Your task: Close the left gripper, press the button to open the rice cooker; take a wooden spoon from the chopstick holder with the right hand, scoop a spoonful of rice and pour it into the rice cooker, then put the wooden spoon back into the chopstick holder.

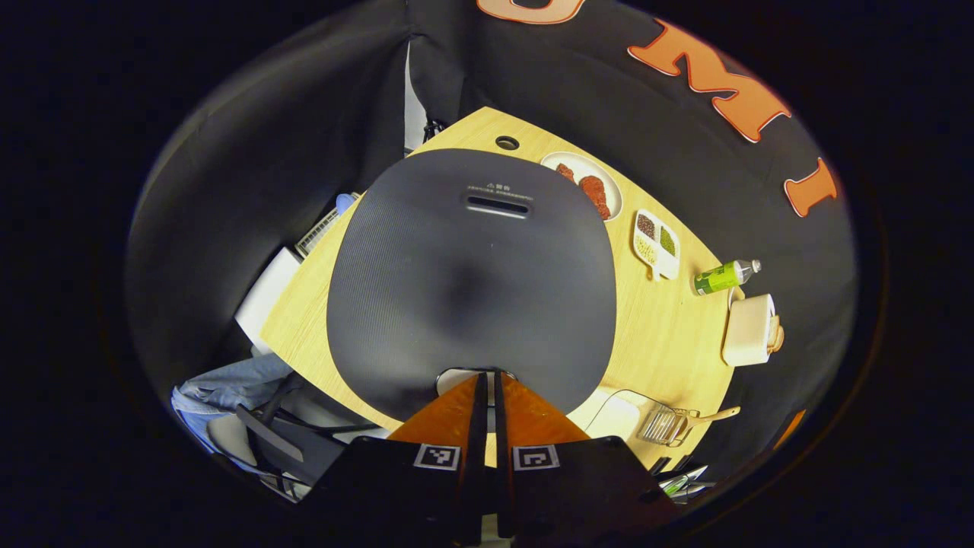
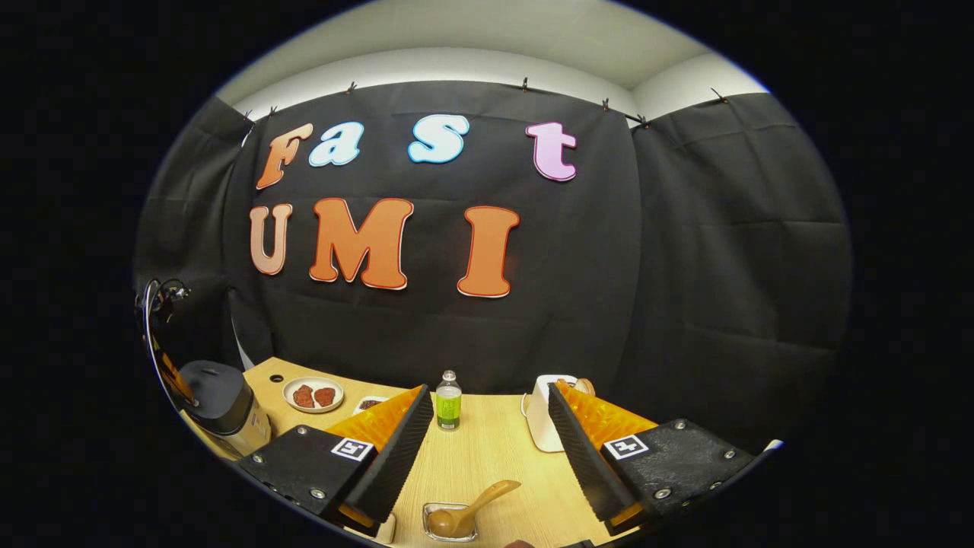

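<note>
Rice cooker [image 1: 472,281]: in the left gripper view its dark lid sits down flat and takes up the middle of the wooden table [image 1: 670,342], reaching almost to the table's near-left edge, with a slot-shaped vent near its far side. Bare wood lies to its right, before a plate of reddish food [image 1: 590,186], a divided dish of beans [image 1: 656,242], a green bottle [image 1: 719,276] and a white holder [image 1: 749,329] along the far-right edge. The left gripper [image 1: 487,378] points down over the lid's near rim, fingers pressed together, tips at the pale button [image 1: 456,374].

In the right gripper view the right gripper [image 2: 491,430] is held level above the table's near side, fingers spread wide with nothing between them. Below the gap the wooden spoon [image 2: 468,511] rests in a small clear container [image 2: 449,521], handle angled up to the right. Open tabletop runs ahead to the bottle and white holder by the far wall; the cooker stands far left.
</note>
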Action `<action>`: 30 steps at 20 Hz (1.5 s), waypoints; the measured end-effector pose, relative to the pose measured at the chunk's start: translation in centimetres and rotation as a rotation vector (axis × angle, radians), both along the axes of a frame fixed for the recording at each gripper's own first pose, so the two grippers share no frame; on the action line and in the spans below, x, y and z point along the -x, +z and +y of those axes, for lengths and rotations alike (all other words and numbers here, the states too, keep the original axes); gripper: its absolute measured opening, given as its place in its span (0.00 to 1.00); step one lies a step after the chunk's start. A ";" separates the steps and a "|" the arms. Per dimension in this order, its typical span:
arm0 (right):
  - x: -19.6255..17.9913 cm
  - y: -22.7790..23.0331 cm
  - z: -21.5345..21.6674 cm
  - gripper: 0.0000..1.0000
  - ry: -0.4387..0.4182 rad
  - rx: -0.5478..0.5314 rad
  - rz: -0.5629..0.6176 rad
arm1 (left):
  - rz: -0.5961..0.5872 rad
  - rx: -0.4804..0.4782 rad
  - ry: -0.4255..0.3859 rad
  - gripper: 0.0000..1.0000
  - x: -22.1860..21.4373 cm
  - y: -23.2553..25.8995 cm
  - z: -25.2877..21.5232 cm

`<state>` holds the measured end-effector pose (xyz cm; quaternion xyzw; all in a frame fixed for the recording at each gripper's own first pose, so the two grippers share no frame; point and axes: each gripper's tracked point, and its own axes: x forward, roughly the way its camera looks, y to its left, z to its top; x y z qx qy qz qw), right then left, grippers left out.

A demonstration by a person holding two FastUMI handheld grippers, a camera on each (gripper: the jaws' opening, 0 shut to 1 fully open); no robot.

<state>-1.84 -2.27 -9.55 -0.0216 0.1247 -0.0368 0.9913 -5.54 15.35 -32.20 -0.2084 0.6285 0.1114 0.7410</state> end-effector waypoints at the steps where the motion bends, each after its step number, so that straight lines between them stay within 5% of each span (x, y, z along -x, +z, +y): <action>1: 0.0 -0.2 0.0 0.95 0.000 0.003 0.005 | 0.012 0.011 -0.010 0.12 0.2 -0.3 -0.2; 13: -1.0 -3.1 1.5 0.94 0.033 -0.018 0.078 | -0.034 -0.041 -0.045 0.07 0.7 -0.7 -0.2; 17: -0.9 -5.2 1.5 0.94 0.027 -0.043 0.130 | -0.145 -0.165 -0.132 0.07 0.6 0.1 -0.4; 22: -0.4 -8.4 1.1 0.94 0.033 0.007 0.211 | -0.261 -0.269 -0.133 0.07 0.4 1.7 -0.6; 26: 0.3 -10.9 0.0 0.94 -0.008 -0.060 0.283 | -0.399 -0.371 -0.121 0.07 -0.7 4.9 -0.3; 30: 0.3 -12.7 -1.3 0.91 -0.046 -0.088 0.335 | -0.616 -0.600 -0.166 0.08 -4.0 11.1 1.4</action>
